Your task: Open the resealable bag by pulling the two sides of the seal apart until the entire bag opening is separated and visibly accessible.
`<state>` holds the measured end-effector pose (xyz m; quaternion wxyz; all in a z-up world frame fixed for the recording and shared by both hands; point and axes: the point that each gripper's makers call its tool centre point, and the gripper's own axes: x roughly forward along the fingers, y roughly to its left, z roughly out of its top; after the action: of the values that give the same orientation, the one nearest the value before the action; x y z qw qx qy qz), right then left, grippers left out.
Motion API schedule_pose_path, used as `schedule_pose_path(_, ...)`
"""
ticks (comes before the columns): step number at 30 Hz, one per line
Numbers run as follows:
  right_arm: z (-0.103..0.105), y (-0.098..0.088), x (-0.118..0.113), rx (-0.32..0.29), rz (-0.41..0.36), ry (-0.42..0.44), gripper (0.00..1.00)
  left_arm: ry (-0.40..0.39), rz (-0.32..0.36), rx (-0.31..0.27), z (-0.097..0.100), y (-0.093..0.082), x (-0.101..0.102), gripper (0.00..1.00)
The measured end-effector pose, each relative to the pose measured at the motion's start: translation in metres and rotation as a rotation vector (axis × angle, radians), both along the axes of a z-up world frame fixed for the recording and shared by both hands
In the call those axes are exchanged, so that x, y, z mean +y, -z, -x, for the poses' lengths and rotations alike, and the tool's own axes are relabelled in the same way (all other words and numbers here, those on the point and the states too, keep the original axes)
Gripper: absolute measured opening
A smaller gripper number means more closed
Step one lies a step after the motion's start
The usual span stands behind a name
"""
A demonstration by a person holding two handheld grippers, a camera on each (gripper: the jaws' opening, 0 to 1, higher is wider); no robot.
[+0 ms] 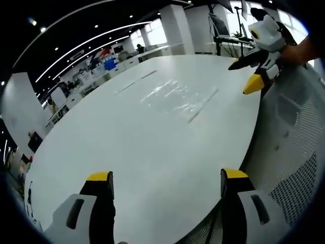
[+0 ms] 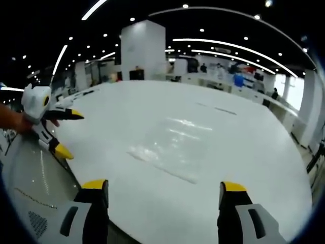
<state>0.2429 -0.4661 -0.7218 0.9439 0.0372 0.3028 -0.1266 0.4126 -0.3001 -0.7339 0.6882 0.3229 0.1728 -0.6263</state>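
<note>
A clear resealable bag [image 1: 175, 96] lies flat on the white table [image 1: 127, 147], and its seal strip looks shut. My left gripper [image 1: 167, 175] hovers open over the table's near edge, well short of the bag. In the left gripper view the right gripper [image 1: 244, 76] enters from the upper right, open, at the table's edge beside the bag. In the right gripper view the bag [image 2: 172, 145] lies ahead of my open right gripper [image 2: 163, 185]. The left gripper [image 2: 70, 133] stands open at the left, held by a hand [image 2: 10, 119]. Neither gripper touches the bag.
A grey mesh chair [image 1: 289, 152] stands against the table's edge, also seen as a chair [image 2: 30, 178] at the lower left of the right gripper view. Behind the table [image 2: 244, 147] are white pillars [image 2: 143, 48], desks and windows.
</note>
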Motion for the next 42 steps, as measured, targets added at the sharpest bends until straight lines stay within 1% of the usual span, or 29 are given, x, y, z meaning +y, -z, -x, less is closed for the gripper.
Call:
schedule_pose_path(5,0.002,0.002,0.001,0.011,-0.001,-0.001,0.89,0.013,0.002,0.001,0.004,0.0,0.0,0.85)
schedule_pose_path(11,0.004,0.003,-0.001,0.015,0.003,0.002,0.89,0.002,0.012,-0.004,0.003,-0.003,-0.001,0.86)
schedule_pose_path(14,0.004,0.003,-0.002,0.009,0.004,0.004,0.89,0.014,0.003,0.001,0.005,-0.001,0.0,0.86)
schedule_pose_path(17,0.004,0.008,0.001,0.041,0.002,-0.016,0.9,0.025,0.003,0.017,0.008,0.0,-0.001,0.86)
schedule_pose_path(20,0.004,0.008,0.001,0.042,0.006,-0.018,0.89,0.026,0.008,0.022,0.008,-0.001,-0.002,0.86)
schedule_pose_path(22,0.004,0.007,0.001,0.034,0.006,-0.012,0.89,0.023,0.022,0.035,0.009,-0.002,-0.002,0.86)
schedule_pose_path(28,0.005,0.009,0.0,0.052,0.004,-0.018,0.87,0.024,0.014,0.036,0.009,-0.002,-0.003,0.86)
schedule_pose_path(31,0.002,0.005,0.003,0.023,-0.009,-0.026,0.87,0.009,0.017,0.033,0.006,-0.002,-0.001,0.86)
schedule_pose_path(33,0.002,0.005,0.003,0.025,-0.003,-0.031,0.86,-0.002,0.001,0.026,0.004,0.002,0.001,0.86)
schedule_pose_path(39,0.001,0.004,0.002,0.019,-0.003,-0.035,0.84,0.002,0.004,0.01,0.003,-0.001,0.0,0.86)
schedule_pose_path(40,0.003,0.007,0.002,0.036,0.002,-0.035,0.84,-0.005,0.006,0.008,0.002,-0.001,0.0,0.86)
schedule_pose_path(42,0.002,0.007,0.005,0.035,-0.004,-0.051,0.82,-0.034,-0.007,0.015,-0.002,0.001,0.004,0.86)
